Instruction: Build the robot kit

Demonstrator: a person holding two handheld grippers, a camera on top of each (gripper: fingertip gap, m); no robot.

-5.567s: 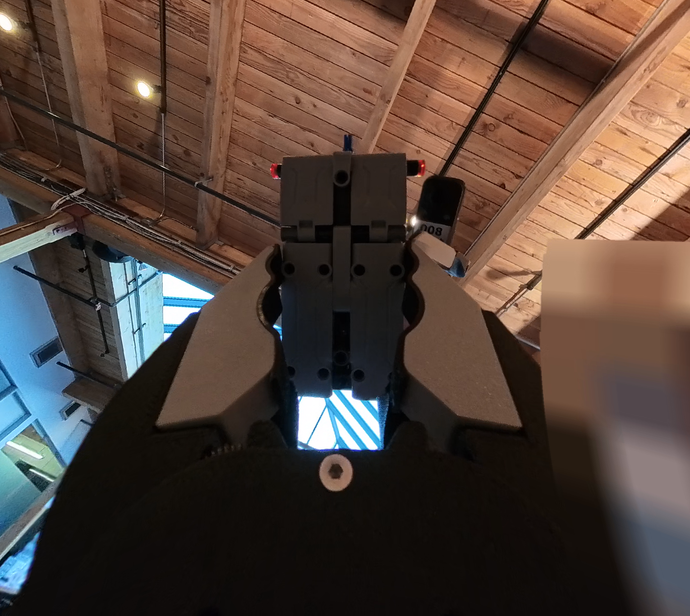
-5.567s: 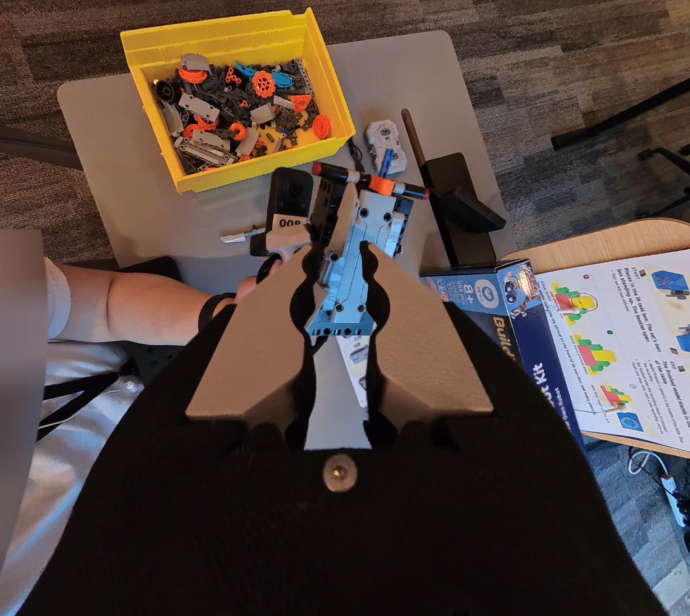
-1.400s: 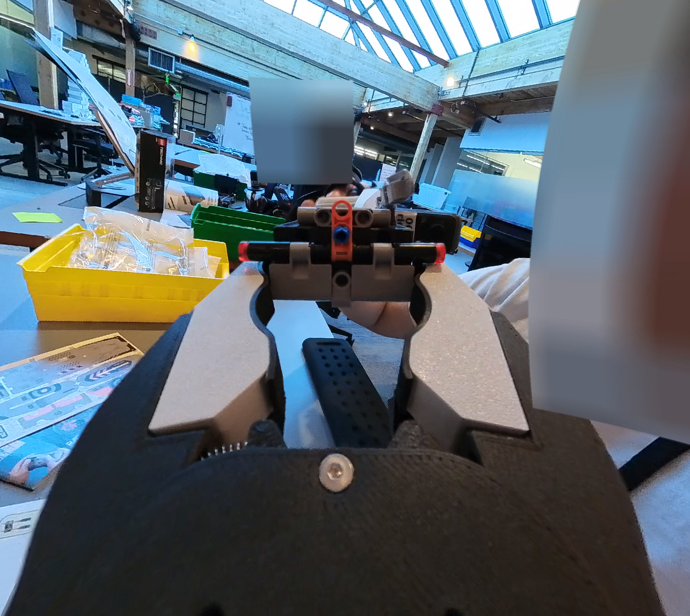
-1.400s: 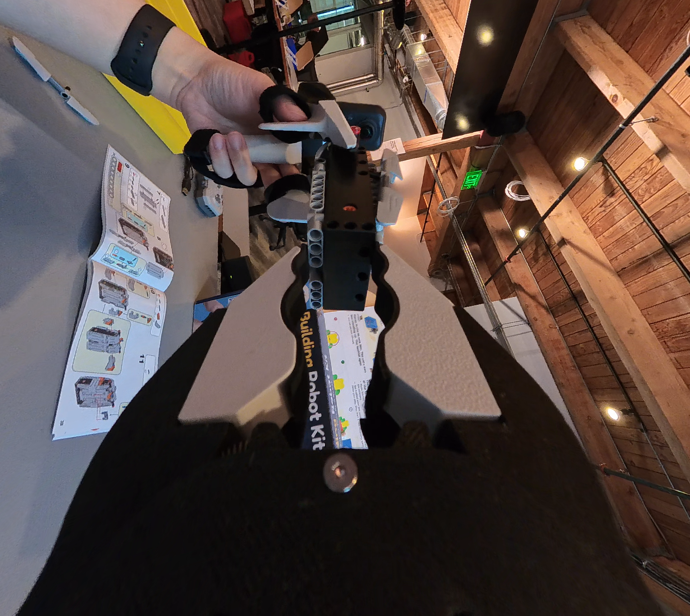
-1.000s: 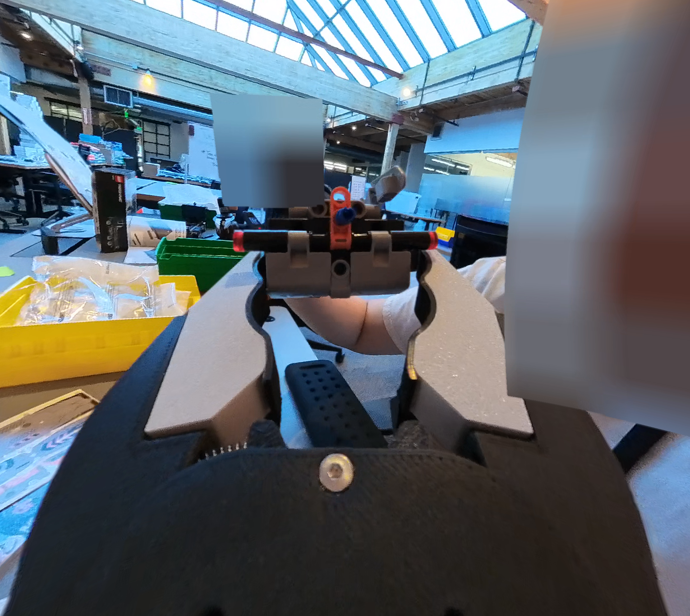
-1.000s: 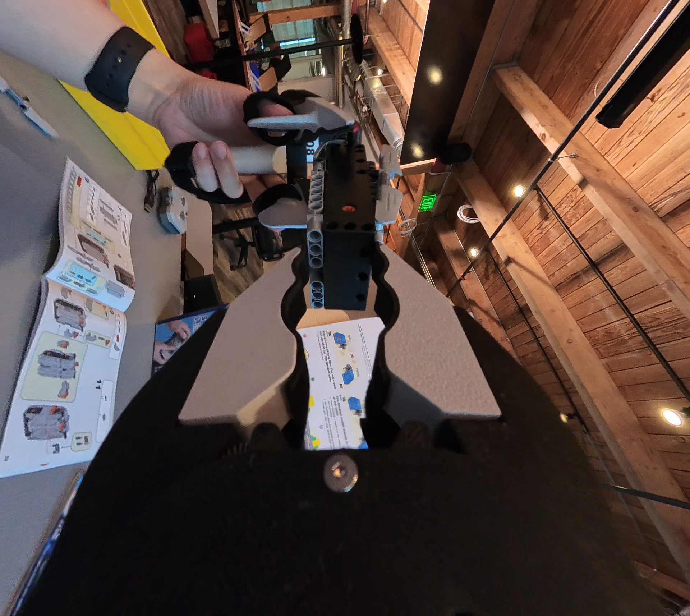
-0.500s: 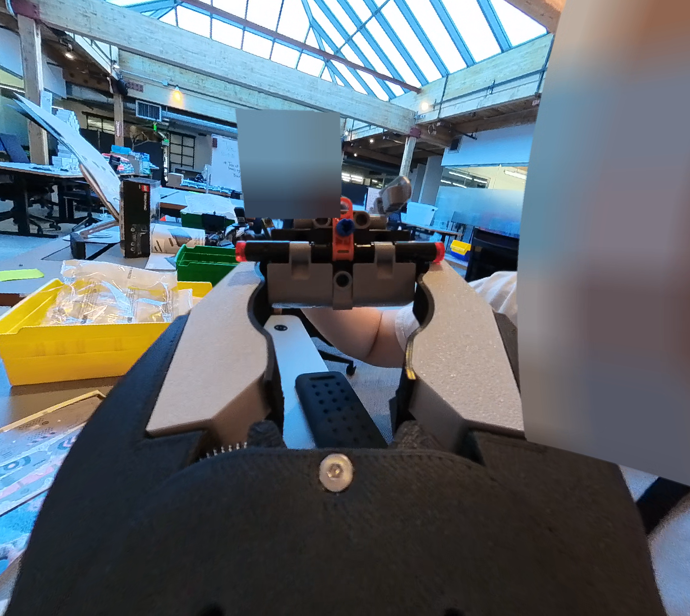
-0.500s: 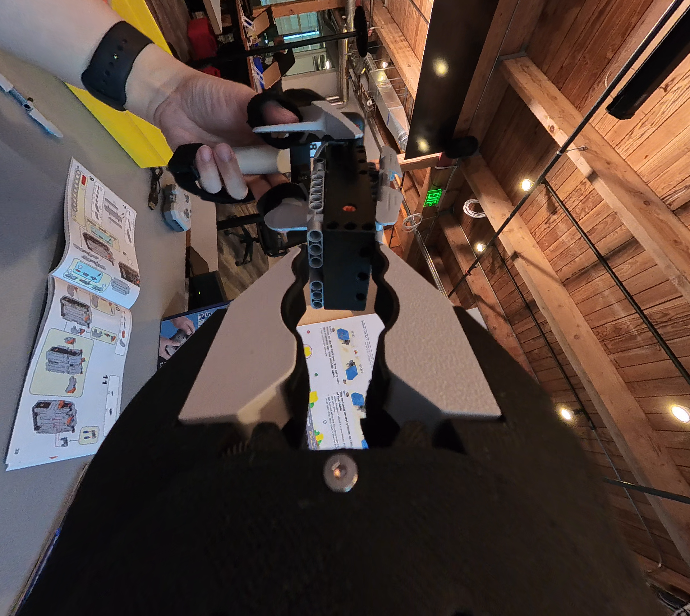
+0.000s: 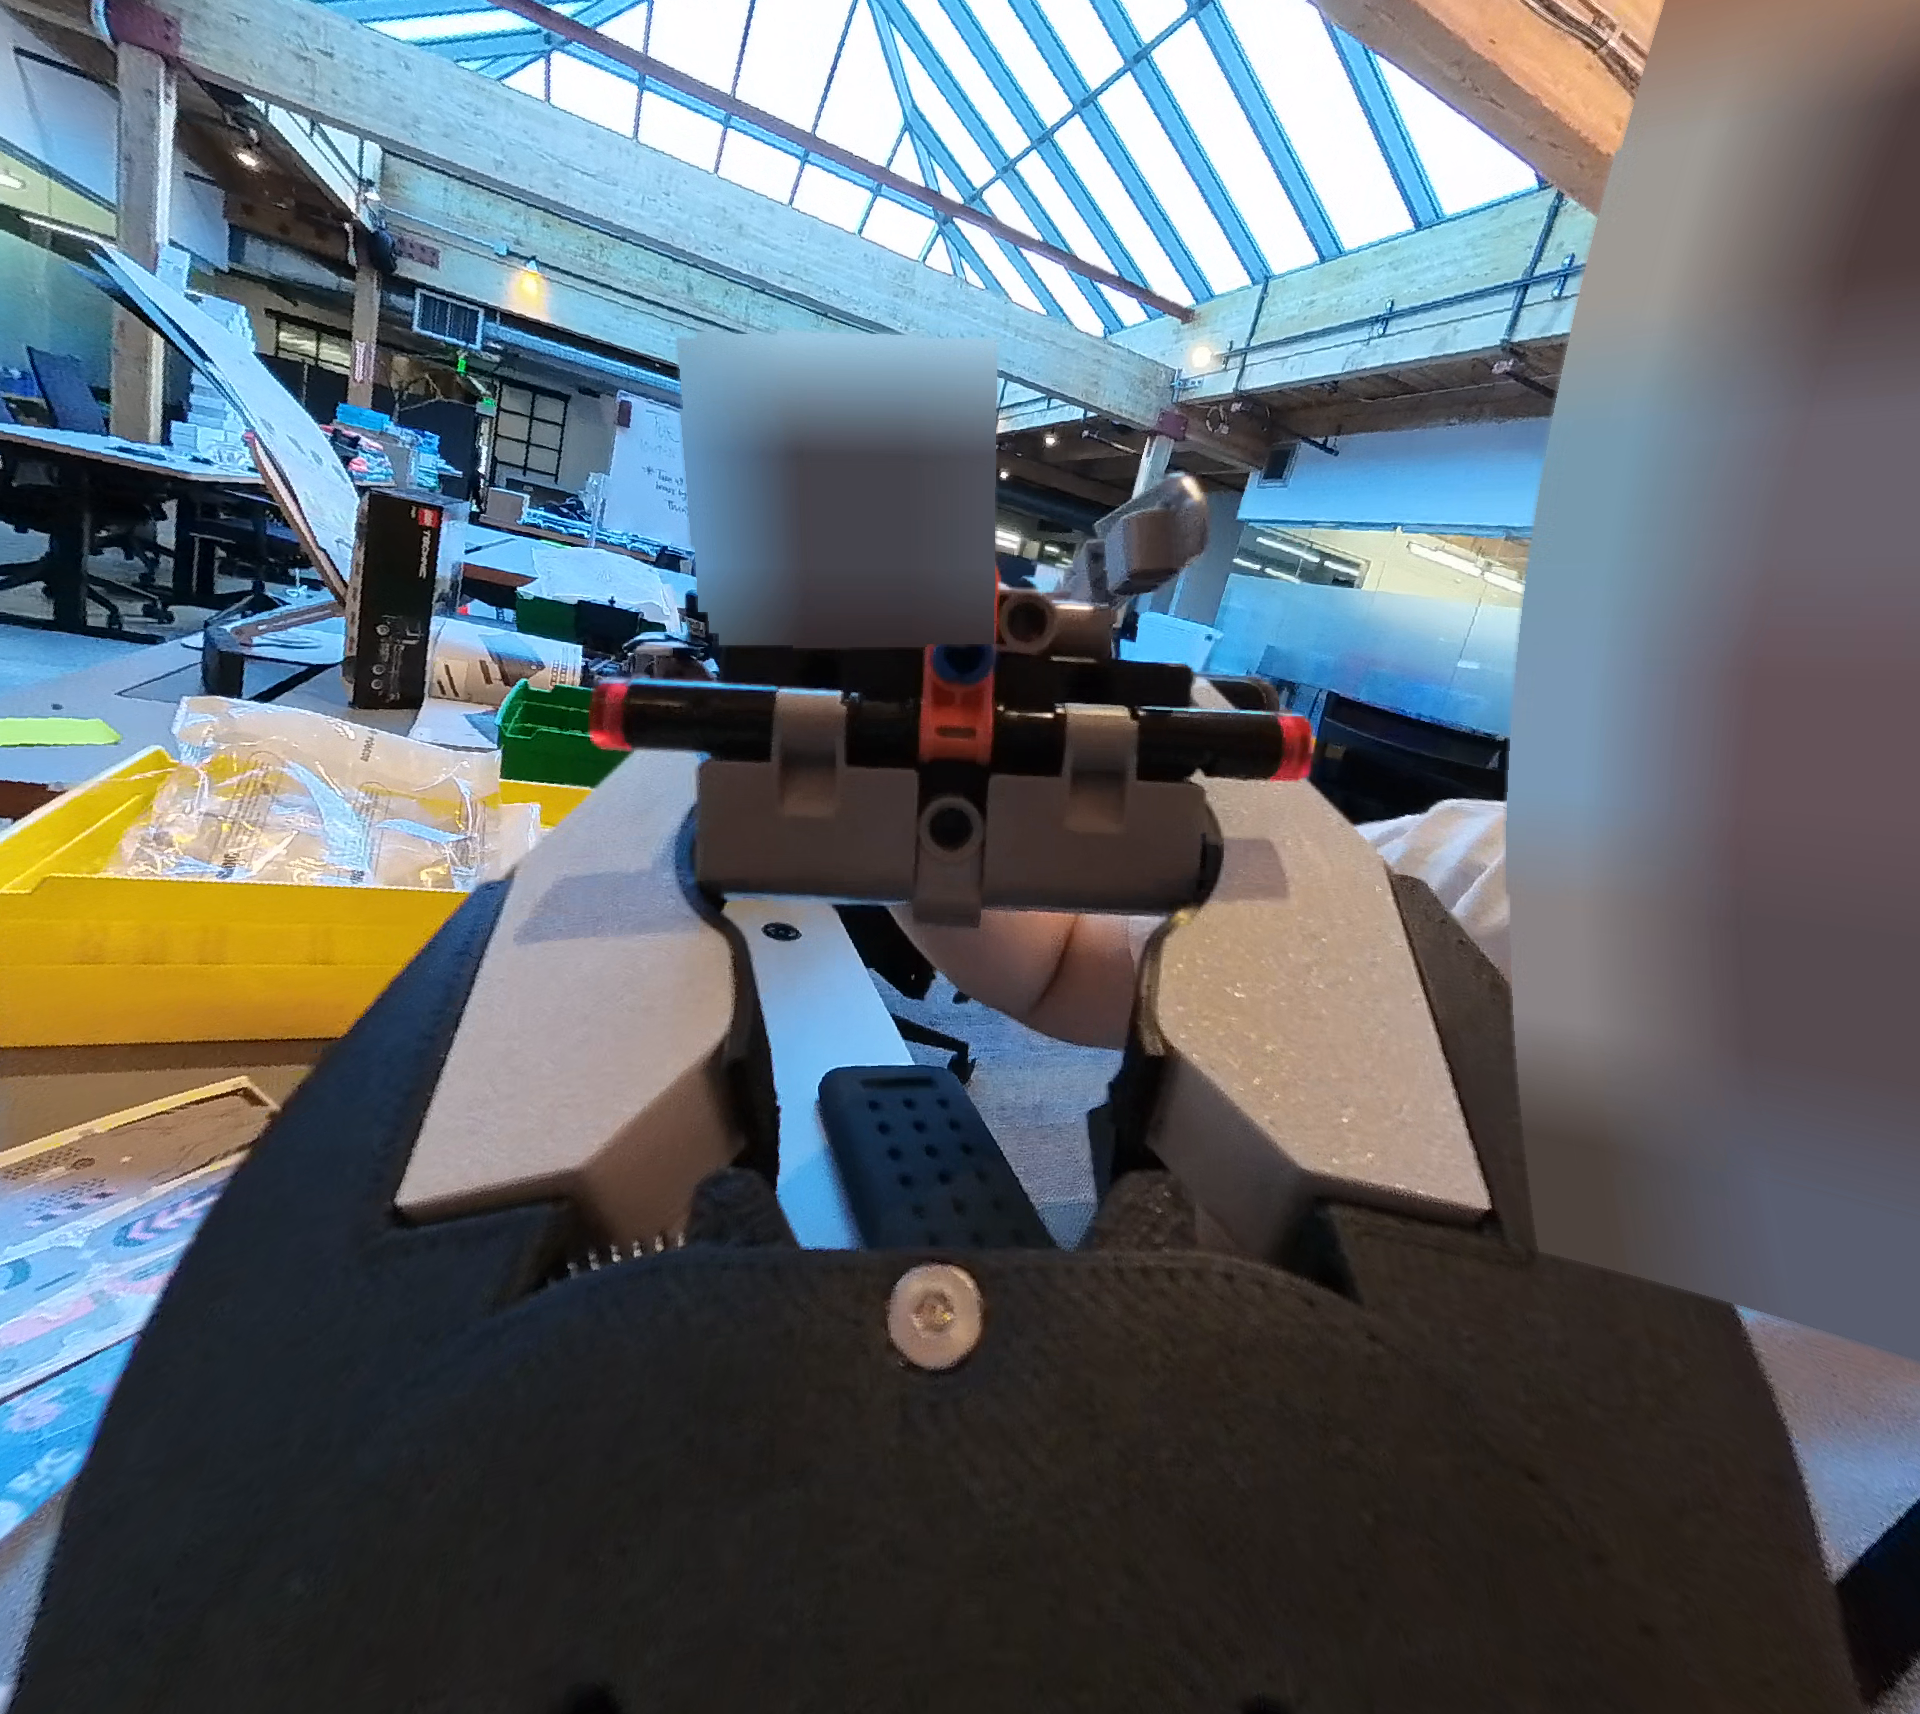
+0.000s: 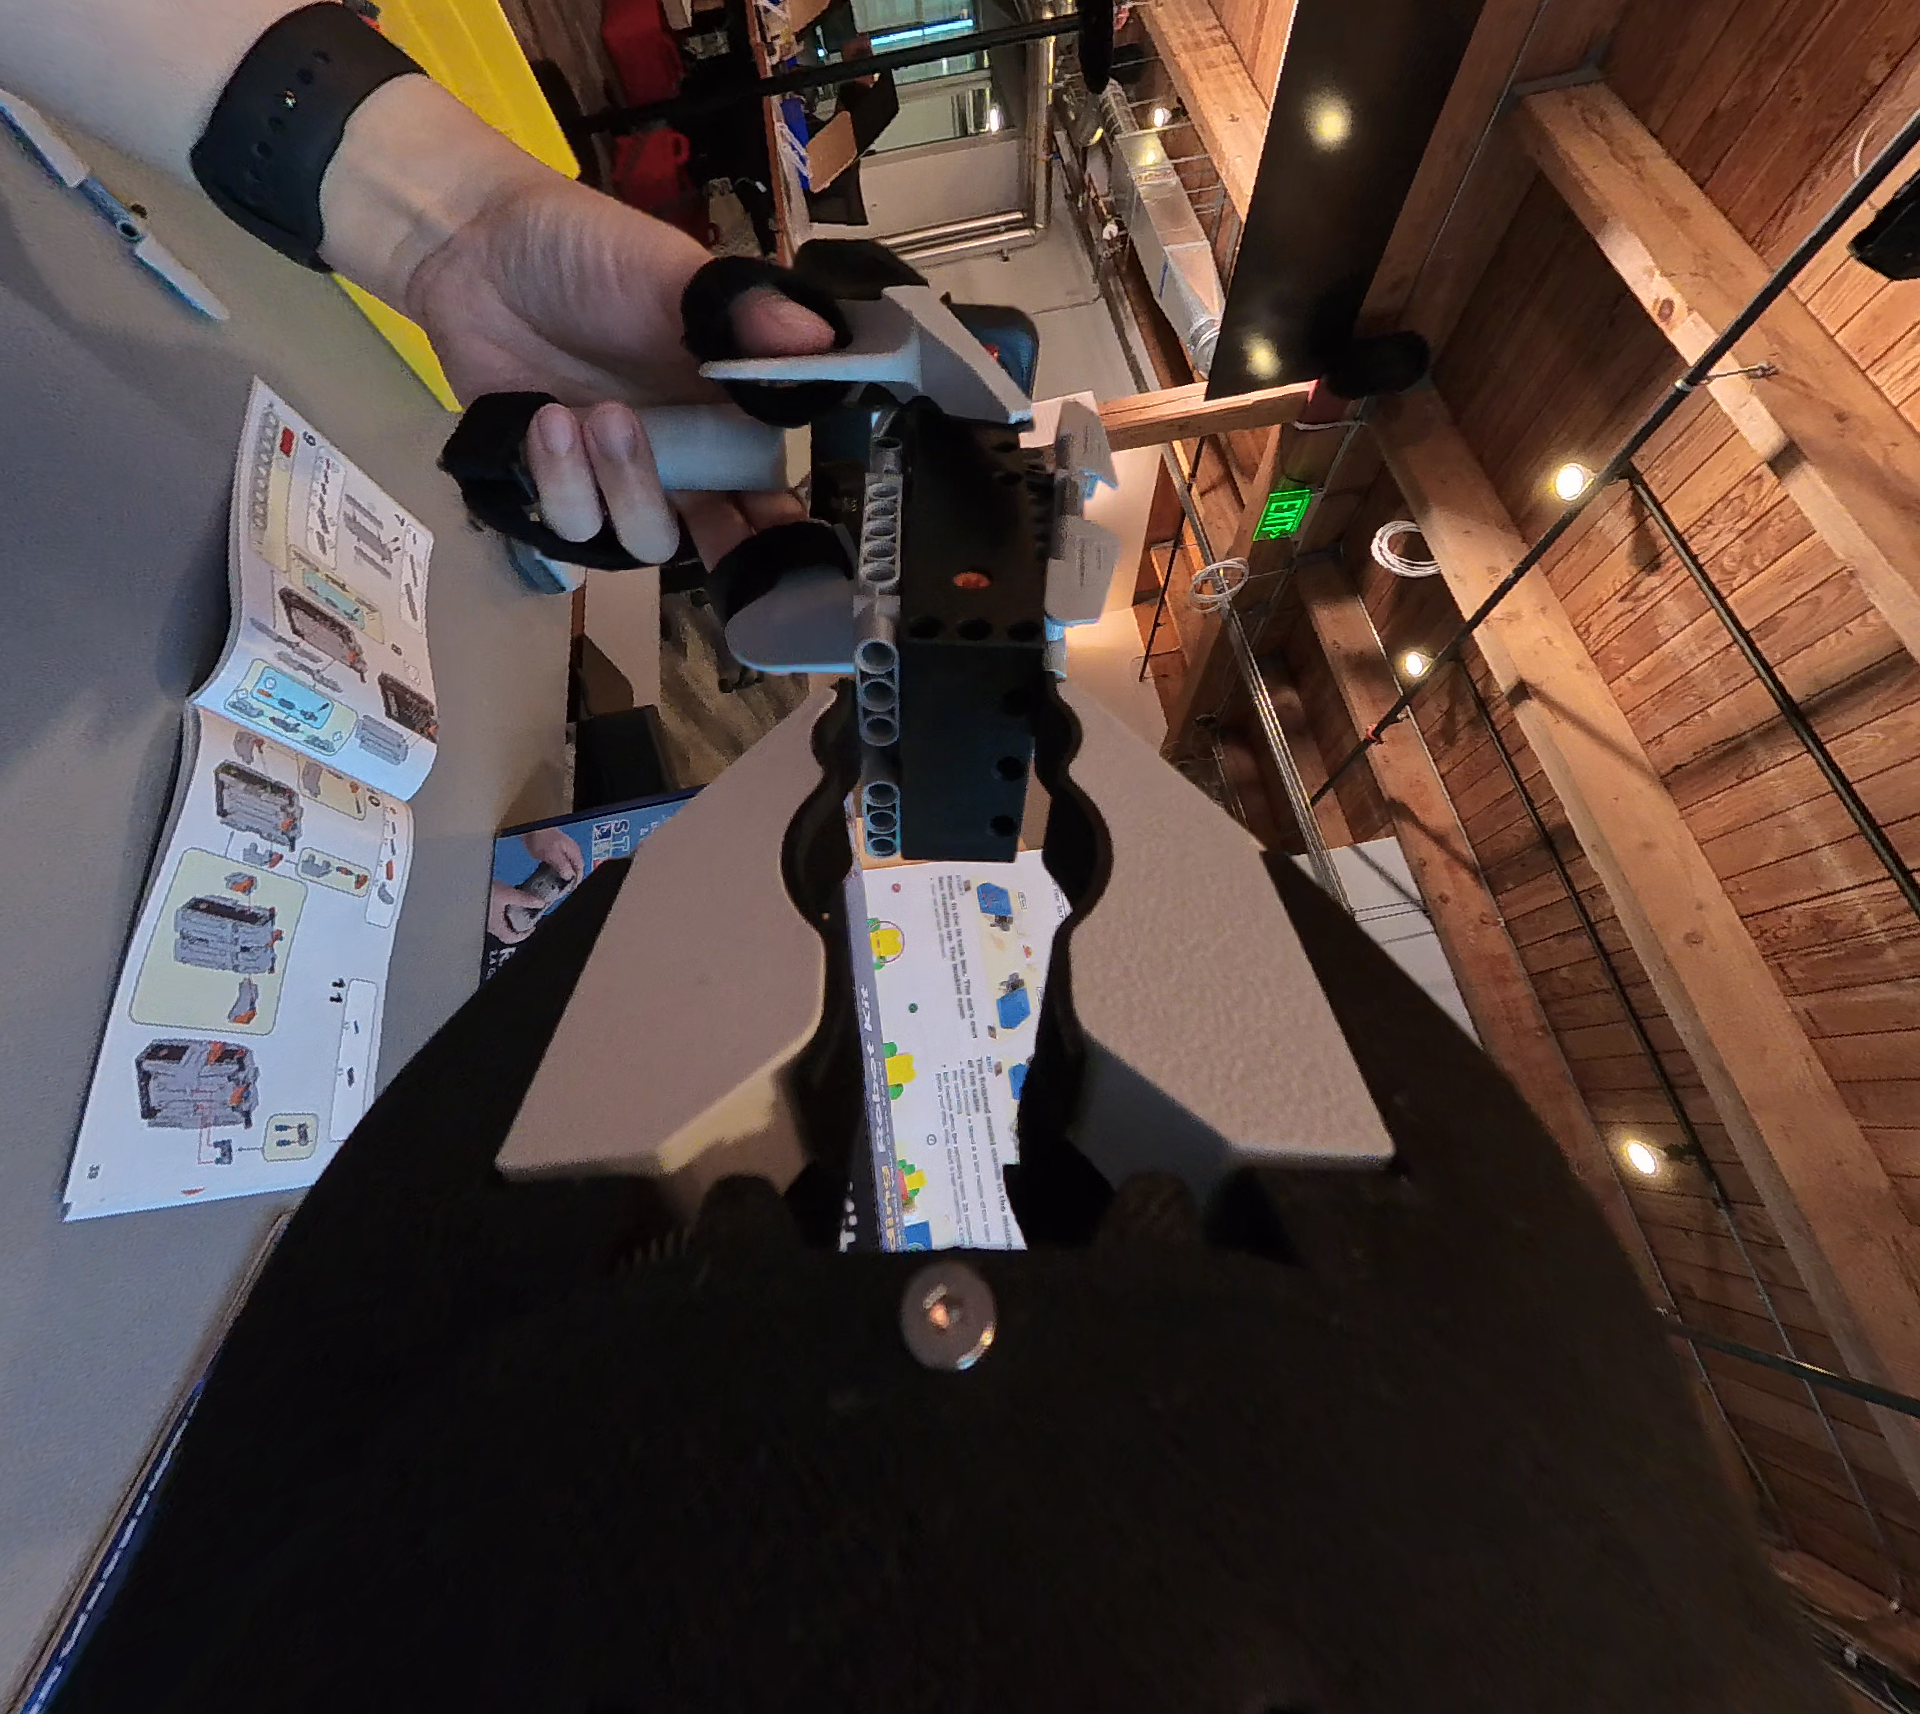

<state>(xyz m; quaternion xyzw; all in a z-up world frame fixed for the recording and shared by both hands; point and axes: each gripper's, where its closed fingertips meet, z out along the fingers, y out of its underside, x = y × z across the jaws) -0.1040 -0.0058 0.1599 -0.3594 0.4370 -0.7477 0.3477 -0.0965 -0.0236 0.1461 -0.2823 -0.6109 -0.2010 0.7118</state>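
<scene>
The left tongs are closed on the brick assembly. The two grey fingers press its grey lower block from both sides, and the black axle with red ends lies across, just above them. In the right wrist view the right tongs are closed narrow on the black end of the same assembly, which is lifted off the surface and held in the air between both tongs. As I judge it, the hold is good while each pair of fingers stays on flat faces of the blocks and not on the axle or the small orange part, and while neither side twists against the other.

Beyond the assembly, the left hand, with a black wristband, grips the handle of its tool. On the surface below lie an open picture booklet, a blue box and a coloured sheet. All three carry print, and I do not repeat it.

Farther off stand a yellow bin with clear plastic bags, a green bin and a black lettered carton. A green lit sign hangs by the wooden beams.
</scene>
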